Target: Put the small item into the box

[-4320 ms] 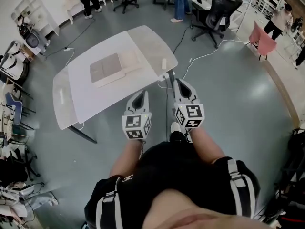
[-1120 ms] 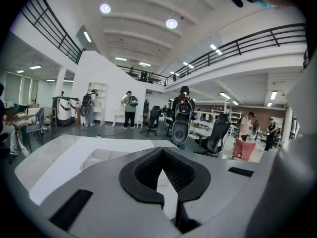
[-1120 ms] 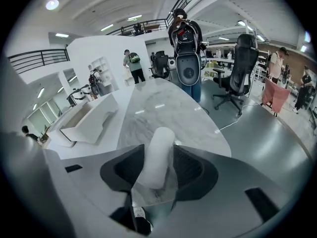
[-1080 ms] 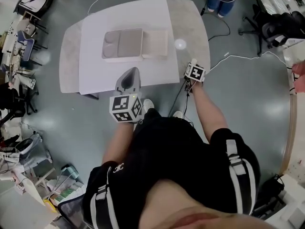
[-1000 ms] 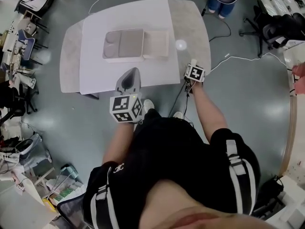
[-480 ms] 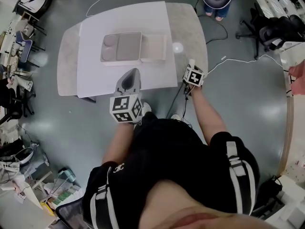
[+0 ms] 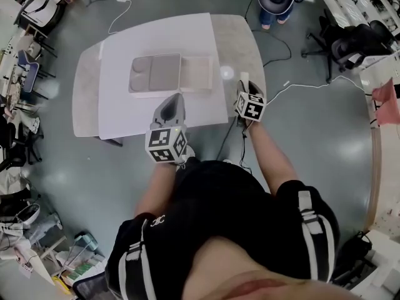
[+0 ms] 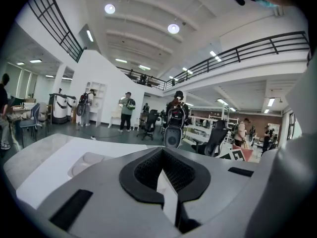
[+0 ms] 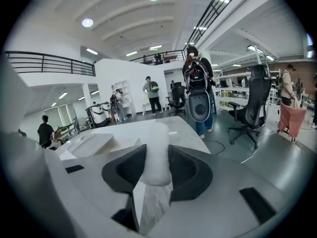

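The small item [image 9: 157, 148] is a white cylinder, and my right gripper [image 9: 156, 158] is shut on it after its jaws have just been closing. In the head view the right gripper [image 7: 244, 81] hovers over the table's near right edge, with the item [image 7: 243, 76] poking out ahead. The open box [image 7: 155, 74] lies on a white sheet [image 7: 125, 108], with its beige lid [image 7: 199, 82] beside it on the right. My left gripper [image 7: 172, 100] is shut and empty, just short of the box. The box [image 8: 84, 163] shows low in the left gripper view.
The grey table [image 7: 84, 102] stands on a bare floor. A person with a backpack [image 9: 197, 90] stands past its far right corner. Office chairs [image 7: 350, 39] are at the right, a cable [image 7: 300, 83] trails on the floor, and clutter lines the left wall.
My right gripper has risen from the table's near edge with the white item between its jaws. The left gripper has stayed where it was. The head view has shifted slightly.
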`<action>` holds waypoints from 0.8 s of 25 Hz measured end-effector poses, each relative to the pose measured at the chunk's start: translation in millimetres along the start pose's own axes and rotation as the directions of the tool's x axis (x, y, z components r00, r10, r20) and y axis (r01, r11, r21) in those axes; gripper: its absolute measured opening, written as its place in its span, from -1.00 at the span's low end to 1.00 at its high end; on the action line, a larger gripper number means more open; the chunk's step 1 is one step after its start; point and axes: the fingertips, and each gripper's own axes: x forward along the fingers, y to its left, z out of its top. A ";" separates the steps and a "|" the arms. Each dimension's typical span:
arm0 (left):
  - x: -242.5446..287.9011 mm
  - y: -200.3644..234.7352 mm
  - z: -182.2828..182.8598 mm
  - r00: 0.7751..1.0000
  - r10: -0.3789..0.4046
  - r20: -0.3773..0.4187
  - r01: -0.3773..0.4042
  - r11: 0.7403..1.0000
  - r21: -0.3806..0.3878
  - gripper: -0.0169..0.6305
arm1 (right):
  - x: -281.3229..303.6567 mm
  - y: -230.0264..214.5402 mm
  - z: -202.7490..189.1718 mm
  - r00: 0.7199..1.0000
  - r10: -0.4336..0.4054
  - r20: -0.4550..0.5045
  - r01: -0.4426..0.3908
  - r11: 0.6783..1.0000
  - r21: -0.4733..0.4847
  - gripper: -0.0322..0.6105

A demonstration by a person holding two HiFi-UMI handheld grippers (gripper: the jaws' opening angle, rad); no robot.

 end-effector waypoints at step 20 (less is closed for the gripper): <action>10.6 25.1 19.1 0.997 0.053 0.056 -0.051 0.998 -0.032 -0.93 | -25.8 103.8 127.4 0.927 0.258 0.271 -0.226 0.963 -0.146 -0.47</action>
